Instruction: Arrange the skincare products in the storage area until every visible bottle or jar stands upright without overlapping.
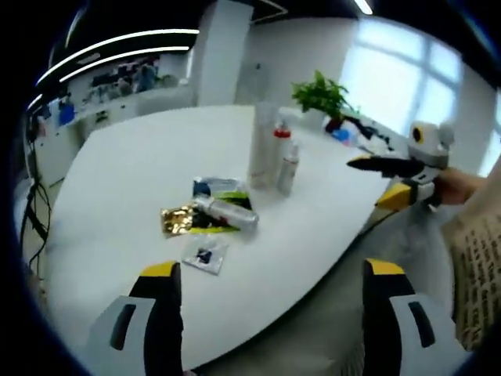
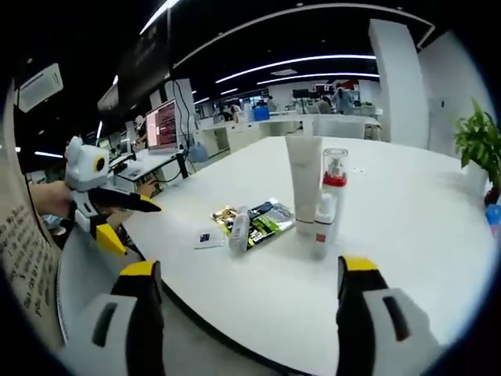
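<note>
Skincare bottles: three upright, one lying flat mid-desk.
A tall tube (image 2: pixel 303 182), a red-collared pump bottle (image 2: pixel 333 182) and a small white bottle (image 2: pixel 322 225) stand together on the white desk (image 2: pixel 407 235); another bottle (image 1: pixel 225 211) lies across the sachets (image 1: pixel 182 219). Left tool (image 1: pixel 270 286) and right tool (image 2: pixel 246 282) hover off the desk edge, jaws apart, empty.

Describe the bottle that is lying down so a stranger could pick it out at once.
On the white table, three containers stand together: a tall tube, a red-collared bottle and a small bottle. Beside them lies a pile of flat sachets. The silver-white bottle rests across that pile, the one bottle on its side.
</note>
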{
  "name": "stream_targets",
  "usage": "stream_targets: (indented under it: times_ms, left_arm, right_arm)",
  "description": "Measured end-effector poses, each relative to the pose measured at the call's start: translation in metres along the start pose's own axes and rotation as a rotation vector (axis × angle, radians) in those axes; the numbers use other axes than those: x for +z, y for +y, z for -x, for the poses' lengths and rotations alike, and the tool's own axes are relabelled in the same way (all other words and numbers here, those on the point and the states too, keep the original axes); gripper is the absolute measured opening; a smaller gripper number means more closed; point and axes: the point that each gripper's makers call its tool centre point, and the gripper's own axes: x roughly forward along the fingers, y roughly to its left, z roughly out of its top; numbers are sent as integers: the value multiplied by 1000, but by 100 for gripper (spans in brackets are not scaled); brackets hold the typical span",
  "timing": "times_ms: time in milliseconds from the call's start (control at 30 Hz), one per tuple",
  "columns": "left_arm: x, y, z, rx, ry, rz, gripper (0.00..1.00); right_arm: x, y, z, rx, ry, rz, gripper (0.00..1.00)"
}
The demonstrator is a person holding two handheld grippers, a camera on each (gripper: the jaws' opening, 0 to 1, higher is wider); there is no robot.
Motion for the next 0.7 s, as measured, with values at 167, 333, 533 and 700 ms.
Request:
stream_targets:
  times_ms: [167, 333, 533, 700]
  left_arm:
    - [0, 0, 4, 5, 3, 5, 96]
    - [-2, 6, 14, 30, -9, 28, 97]
    - [-2, 8, 19, 39, -21, 39, 97]
    - [-4, 5, 16, 37, -25, 34, 96]
  right_arm:
    - [-2, -5, -2, -28, 3, 16, 95]
    - [-3, -8, -2, -42, 8, -1, 95]
    - [-7, -5, -4, -27, 35, 8, 93]
    - [-11, -3, -6, -23, 61, 29, 91]
